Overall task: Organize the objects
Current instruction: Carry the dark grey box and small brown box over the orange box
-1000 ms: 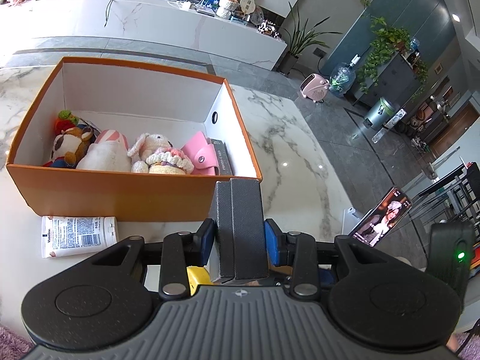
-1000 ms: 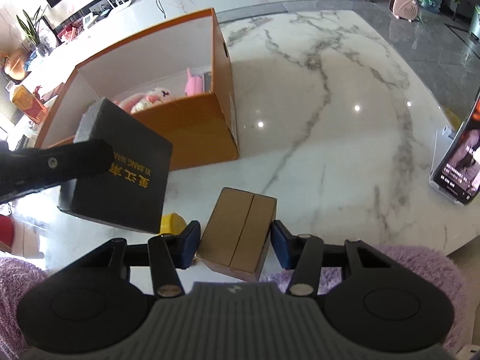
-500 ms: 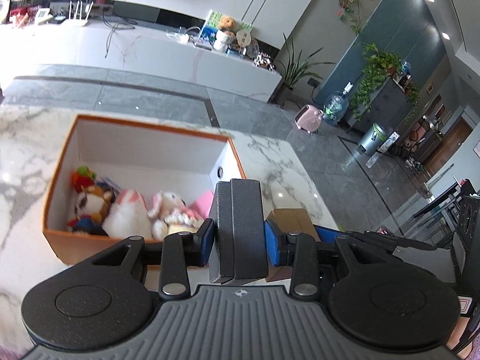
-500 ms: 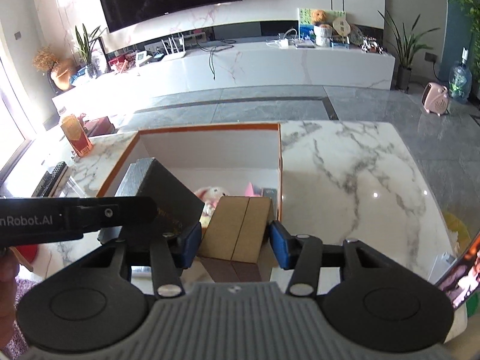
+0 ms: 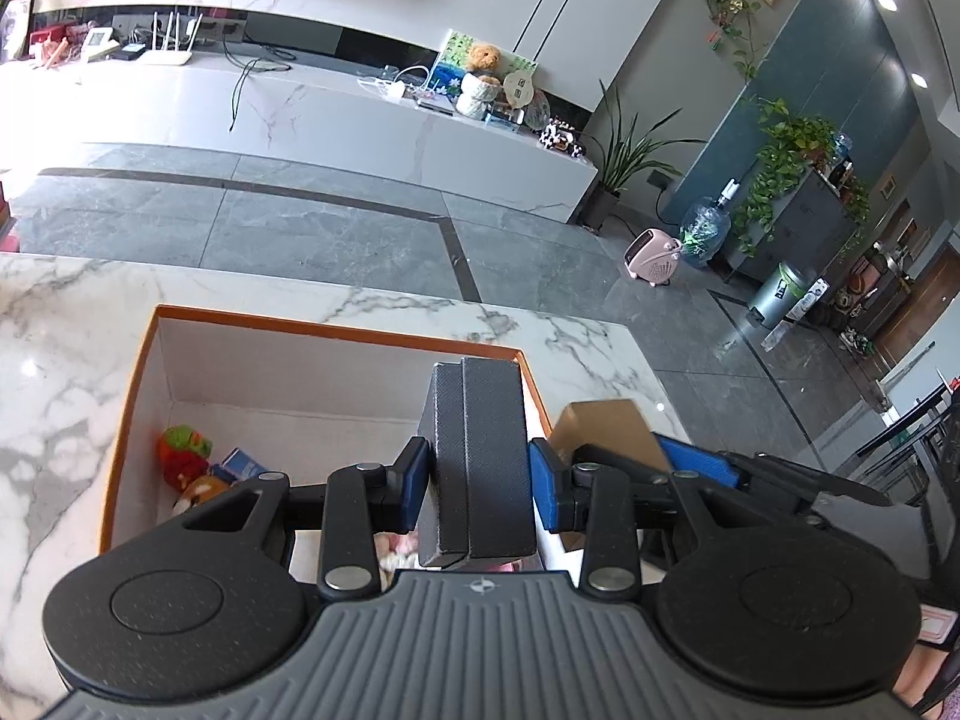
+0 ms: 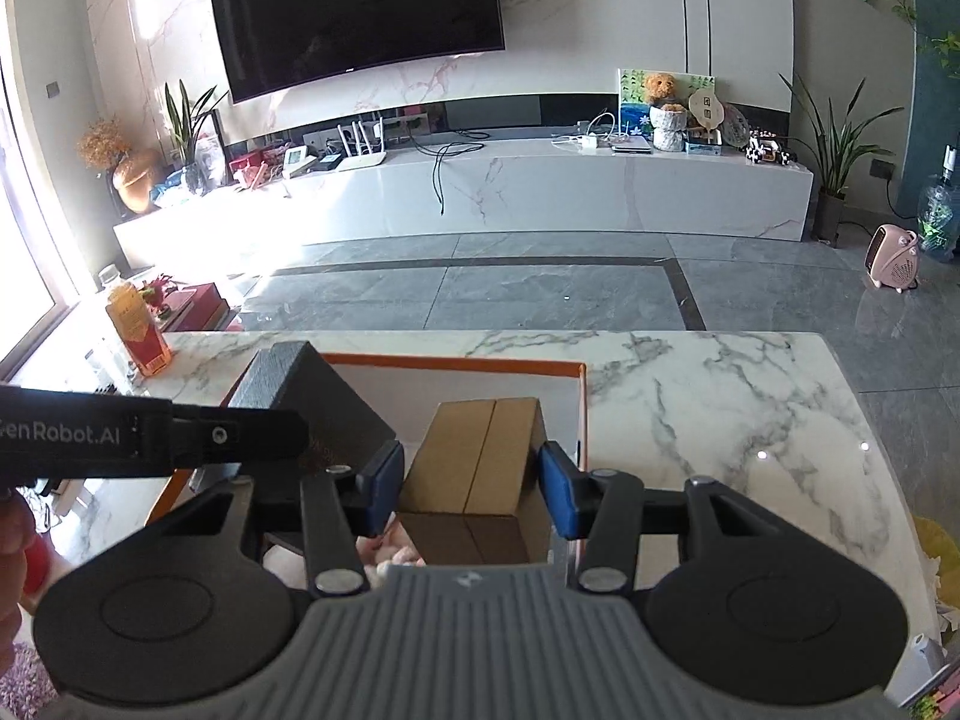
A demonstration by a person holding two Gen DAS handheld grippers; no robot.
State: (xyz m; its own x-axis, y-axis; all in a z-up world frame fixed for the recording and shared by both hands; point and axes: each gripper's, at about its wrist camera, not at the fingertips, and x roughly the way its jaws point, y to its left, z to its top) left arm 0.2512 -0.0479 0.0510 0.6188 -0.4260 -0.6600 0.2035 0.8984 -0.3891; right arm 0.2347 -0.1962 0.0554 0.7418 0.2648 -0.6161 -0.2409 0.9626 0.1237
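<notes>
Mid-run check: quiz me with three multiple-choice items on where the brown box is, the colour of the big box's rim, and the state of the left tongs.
1. The brown cardboard box is:
A. on the floor
B. held over the open box
C. beside the TV

2. The open box's rim is:
A. orange
B. green
C. black

3. The left tongs are:
A. open and empty
B. out of view
C. shut on the dark grey box

Answers:
1 B, the right tongs hold it above the orange rim.
2 A, orange edge.
3 C, both blue pads press its sides.

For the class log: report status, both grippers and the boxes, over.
Left gripper shut on black box. Right gripper shut on brown cardboard box. Both over orange storage box; soft toys inside, nothing blocking.
</notes>
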